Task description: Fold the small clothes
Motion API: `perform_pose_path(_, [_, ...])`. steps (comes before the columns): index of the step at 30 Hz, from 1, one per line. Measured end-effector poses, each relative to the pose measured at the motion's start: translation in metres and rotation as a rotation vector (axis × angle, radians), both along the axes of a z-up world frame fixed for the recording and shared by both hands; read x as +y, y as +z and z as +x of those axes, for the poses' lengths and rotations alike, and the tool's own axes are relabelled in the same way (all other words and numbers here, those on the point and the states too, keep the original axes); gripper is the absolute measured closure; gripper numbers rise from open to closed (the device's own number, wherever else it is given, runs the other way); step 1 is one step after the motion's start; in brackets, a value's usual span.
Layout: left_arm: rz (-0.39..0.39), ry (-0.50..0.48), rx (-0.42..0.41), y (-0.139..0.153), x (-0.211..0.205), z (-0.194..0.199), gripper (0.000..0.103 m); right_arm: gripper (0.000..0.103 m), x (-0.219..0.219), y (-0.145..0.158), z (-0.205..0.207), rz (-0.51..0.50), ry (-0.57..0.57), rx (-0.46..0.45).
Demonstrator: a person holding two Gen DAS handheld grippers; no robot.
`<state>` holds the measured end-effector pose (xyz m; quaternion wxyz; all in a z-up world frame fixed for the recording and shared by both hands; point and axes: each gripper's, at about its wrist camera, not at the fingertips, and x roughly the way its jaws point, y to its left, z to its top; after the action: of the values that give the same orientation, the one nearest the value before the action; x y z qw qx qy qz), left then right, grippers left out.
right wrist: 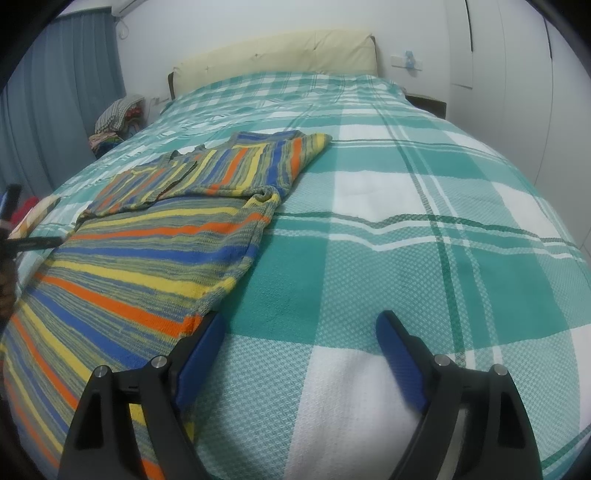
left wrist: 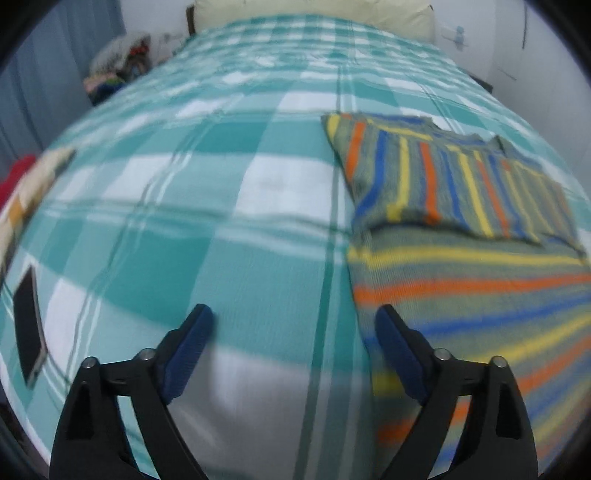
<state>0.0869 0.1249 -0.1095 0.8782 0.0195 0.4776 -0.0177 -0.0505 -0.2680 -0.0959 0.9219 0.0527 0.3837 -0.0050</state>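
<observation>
Left wrist view: at the far left edge of the bed a dark phone lies flat on the sheet, with a pale folded cloth and something red beyond it. The left gripper hovers low over the bed, pointing toward the headboard, its jaws wide apart and holding nothing — only checked sheet shows between the blue pads. Its right finger sits over the left edge of the striped sweater, which spreads away to the right; whether the finger touches the knit cannot be told. The sweater's upper part is folded, with sleeves laid across the body. The frame is blurred.

Right wrist view: at the far left edge a dark sliver is likely the left gripper, beside the sweater. The sweater lies flat on the left half of the bed, collar toward the headboard. The right gripper is held low and level, also spread wide and empty; its left finger overlaps the sweater's right hem edge, its right finger over bare sheet. To the right the bed is open checked sheet out to its rounded edge — the white wall stands beyond. A clothes pile sits by the curtain, well apart.
</observation>
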Motion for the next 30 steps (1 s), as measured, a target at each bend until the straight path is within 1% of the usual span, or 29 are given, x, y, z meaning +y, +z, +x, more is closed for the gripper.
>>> perform_pose_path(2, [-0.04, -0.029, 0.059, -0.004, 0.003, -0.018, 0.009, 0.019, 0.0, 0.0, 0.0, 0.0, 0.0, 0.0])
perform_pose_path(4, [-0.044, -0.051, 0.075, -0.007, 0.002, -0.038, 0.009, 0.019, 0.0, 0.0, 0.0, -0.001, 0.0, 0.0])
perform_pose_path(6, [-0.034, -0.076, 0.076, -0.009, 0.002, -0.068, 0.009, 0.019, 0.0, 0.0, 0.0, 0.001, 0.0, 0.0])
perform_pose_path(9, [-0.054, -0.11, 0.081, -0.009, 0.006, -0.107, 0.008, 0.019, -0.001, 0.003, -0.002, 0.01, -0.001, 0.007])
perform_pose_path(12, [-0.034, -0.155, 0.041, -0.003, 0.006, -0.148, 0.008, 0.019, 0.0, 0.013, -0.013, 0.026, 0.025, 0.051])
perform_pose_path(14, [-0.055, -0.182, 0.033, -0.001, 0.004, -0.171, 0.009, 0.02, 0.002, 0.021, -0.029, 0.064, 0.063, 0.074])
perform_pose_path(17, [-0.047, -0.221, 0.033, -0.003, -0.007, -0.193, 0.01, 0.02, 0.01, 0.026, -0.065, 0.125, 0.131, 0.146])
perform_pose_path(19, [-0.036, -0.249, 0.055, -0.009, -0.016, -0.202, 0.013, 0.02, 0.017, 0.022, -0.091, 0.164, 0.172, 0.216])
perform_pose_path(21, [-0.011, -0.265, 0.061, -0.011, -0.024, -0.205, 0.018, 0.027, 0.023, 0.012, -0.112, 0.214, 0.191, 0.301])
perform_pose_path(22, [-0.002, -0.273, 0.06, -0.01, -0.028, -0.205, 0.025, 0.03, 0.025, 0.006, -0.12, 0.247, 0.192, 0.339])
perform_pose_path(23, [0.002, -0.281, 0.061, -0.01, -0.032, -0.205, 0.032, 0.034, 0.026, 0.002, -0.125, 0.271, 0.191, 0.357])
perform_pose_path(24, [0.002, -0.287, 0.068, -0.01, -0.034, -0.204, 0.036, 0.041, 0.028, -0.002, -0.128, 0.29, 0.191, 0.366])
perform_pose_path(25, [0.0, -0.293, 0.075, -0.011, -0.036, -0.202, 0.046, 0.046, 0.03, -0.006, -0.128, 0.286, 0.192, 0.373])
perform_pose_path(26, [-0.005, -0.306, 0.084, -0.011, -0.038, -0.202, 0.062, 0.06, 0.033, -0.008, -0.125, 0.275, 0.194, 0.384])
perform_pose_path(27, [-0.005, -0.316, 0.093, -0.011, -0.038, -0.203, 0.074, 0.088, 0.034, -0.009, -0.124, 0.273, 0.202, 0.391])
perform_pose_path(28, [-0.005, -0.32, 0.102, -0.011, -0.038, -0.204, 0.097, 0.099, 0.035, -0.01, -0.122, 0.283, 0.218, 0.405])
perform_pose_path(29, [-0.012, -0.321, 0.117, -0.012, -0.036, -0.205, 0.098, 0.098, 0.035, -0.012, -0.122, 0.297, 0.228, 0.424])
perform_pose_path(30, [-0.024, -0.316, 0.122, -0.011, -0.033, -0.207, 0.098, 0.099, 0.035, -0.012, -0.123, 0.291, 0.229, 0.433])
